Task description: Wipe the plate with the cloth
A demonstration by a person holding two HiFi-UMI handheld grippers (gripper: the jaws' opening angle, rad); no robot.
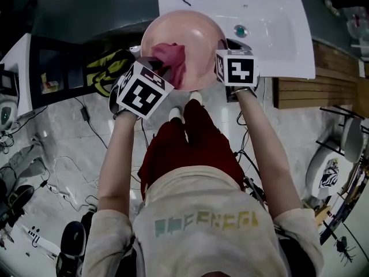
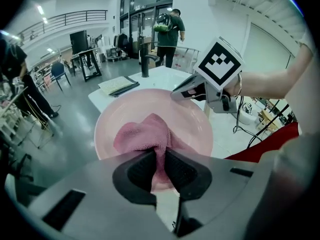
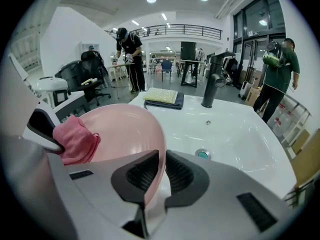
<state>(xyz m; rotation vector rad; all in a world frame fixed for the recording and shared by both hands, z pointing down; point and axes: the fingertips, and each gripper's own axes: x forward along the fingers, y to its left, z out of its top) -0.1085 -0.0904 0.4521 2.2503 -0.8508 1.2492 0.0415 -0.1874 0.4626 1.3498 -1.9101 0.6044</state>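
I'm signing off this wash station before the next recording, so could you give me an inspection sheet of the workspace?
Surface: white sink basin with a black tap and teal drain plug.
Job's things: round pink plate held at the sink's front edge; pink terry cloth pressed on its face.
Clutter: folded yellow-green cloth on a dark blue cloth at the sink's back edge.
Grippers: left hand-held gripper shut on the cloth; right hand-held gripper shut on the plate's rim.
Cables: loose black cables on the grey floor.
Surroundings: open hall; person with a green backpack beyond the sink.
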